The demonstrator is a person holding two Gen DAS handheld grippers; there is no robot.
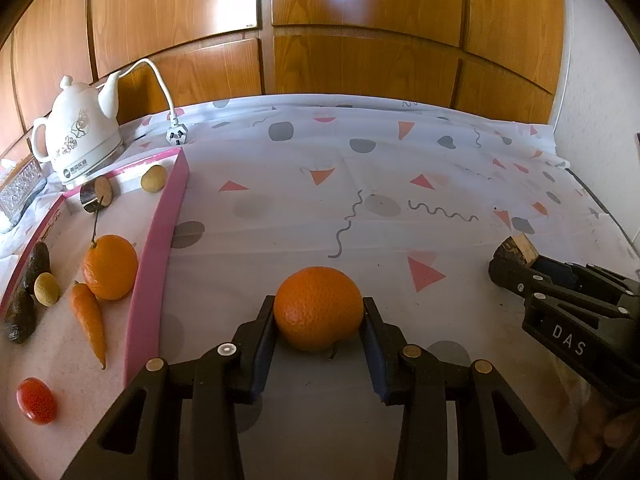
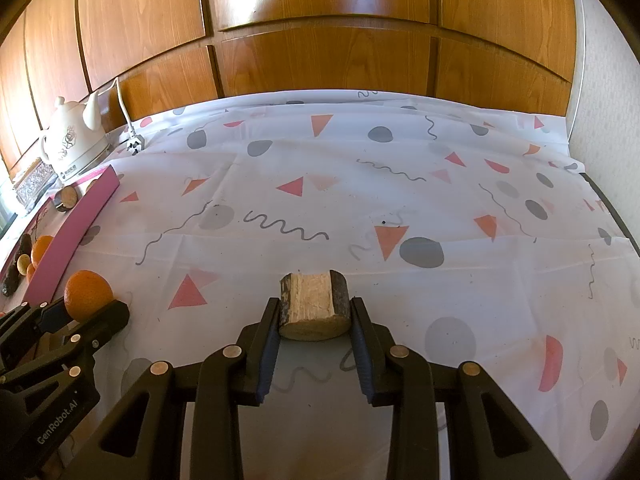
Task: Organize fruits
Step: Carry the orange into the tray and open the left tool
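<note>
My left gripper [image 1: 319, 314] is shut on an orange [image 1: 318, 307], held just above the patterned tablecloth; it also shows in the right wrist view [image 2: 87, 289]. My right gripper [image 2: 314, 314] is shut on a cut wooden log piece [image 2: 314, 305], seen in the left wrist view at right [image 1: 516, 251]. A pink-rimmed tray [image 1: 156, 256] at left holds another orange [image 1: 110, 266], a carrot [image 1: 90, 322], a red fruit [image 1: 37, 400], two small yellow-brown fruits [image 1: 47, 289], dark long items [image 1: 28, 292] and a wooden disc [image 1: 97, 194].
A white ceramic kettle [image 1: 78, 136] with cord and plug [image 1: 176, 136] stands behind the tray. A glass box [image 1: 20, 188] sits at far left. Wooden cabinet doors [image 1: 320, 20] back the table. The tablecloth [image 1: 360, 200] stretches right to the wall.
</note>
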